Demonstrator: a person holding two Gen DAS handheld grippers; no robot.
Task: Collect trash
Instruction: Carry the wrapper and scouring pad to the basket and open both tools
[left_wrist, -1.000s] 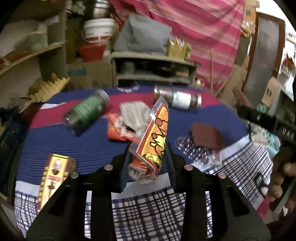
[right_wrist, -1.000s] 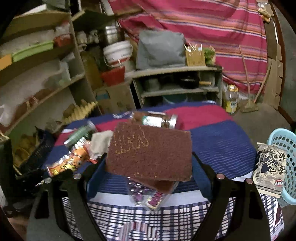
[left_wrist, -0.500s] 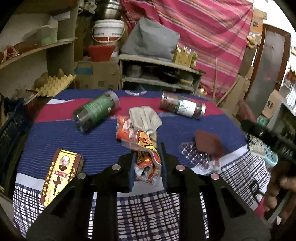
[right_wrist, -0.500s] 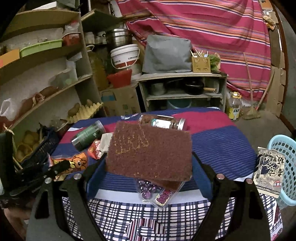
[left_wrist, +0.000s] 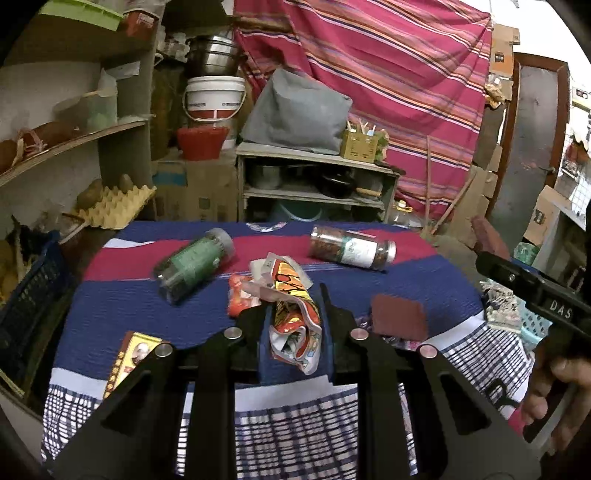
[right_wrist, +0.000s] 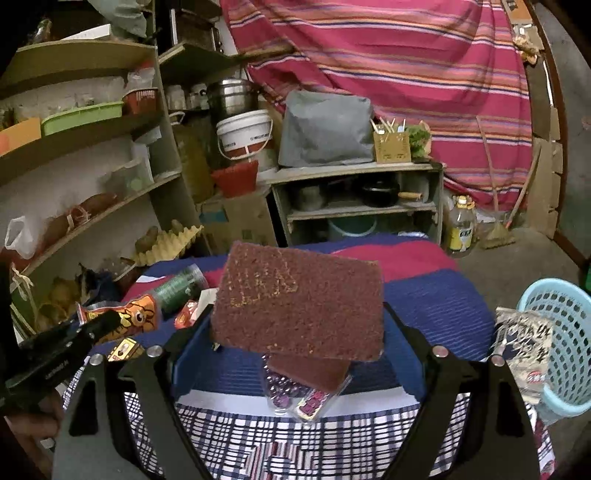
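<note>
The left gripper (left_wrist: 293, 325) is clenched on a crumpled orange-and-yellow cartoon-printed snack wrapper (left_wrist: 293, 314), lifted off the blue-and-red striped tablecloth (left_wrist: 122, 310). The right gripper (right_wrist: 295, 332) grasps a flat brown rectangular scouring pad (right_wrist: 299, 302) across its wide jaws; its gold printing is illegible. "DAS" is printed on the right gripper's body.

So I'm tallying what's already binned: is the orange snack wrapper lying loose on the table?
No, the left gripper has the orange snack wrapper pinched between its fingers, lifted off the table.
</note>
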